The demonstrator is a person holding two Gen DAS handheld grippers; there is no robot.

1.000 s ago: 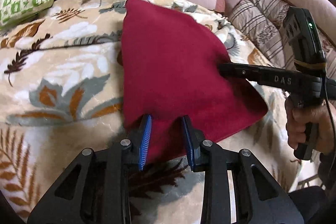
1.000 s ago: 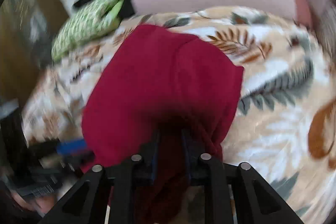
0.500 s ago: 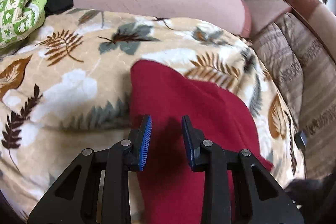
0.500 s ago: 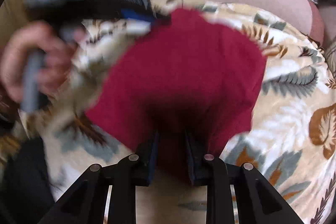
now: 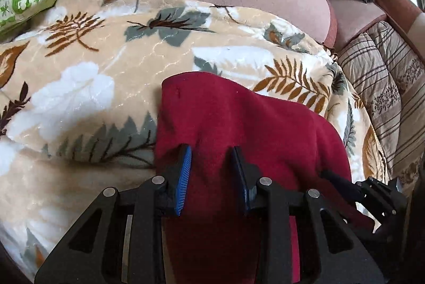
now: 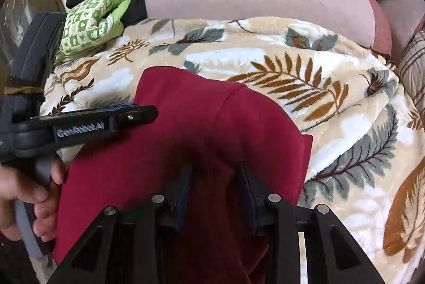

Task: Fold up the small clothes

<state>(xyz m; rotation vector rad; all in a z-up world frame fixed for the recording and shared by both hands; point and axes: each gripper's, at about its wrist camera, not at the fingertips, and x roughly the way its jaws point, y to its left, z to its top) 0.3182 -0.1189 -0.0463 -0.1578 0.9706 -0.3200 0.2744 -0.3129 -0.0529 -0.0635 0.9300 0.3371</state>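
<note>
garment (image 5: 239, 124) dark red | blanket (image 5: 106, 71) beige, leaf print | cushion (image 6: 90, 18) green-white check

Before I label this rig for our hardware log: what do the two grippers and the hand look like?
Both grippers are black with triangular cut-out linkages and silver pins. The left gripper has ridged blue pads and white GenRobot.AI lettering on its side; the right gripper has darker blue pads. The bare left hand grips a grey handle.
</note>
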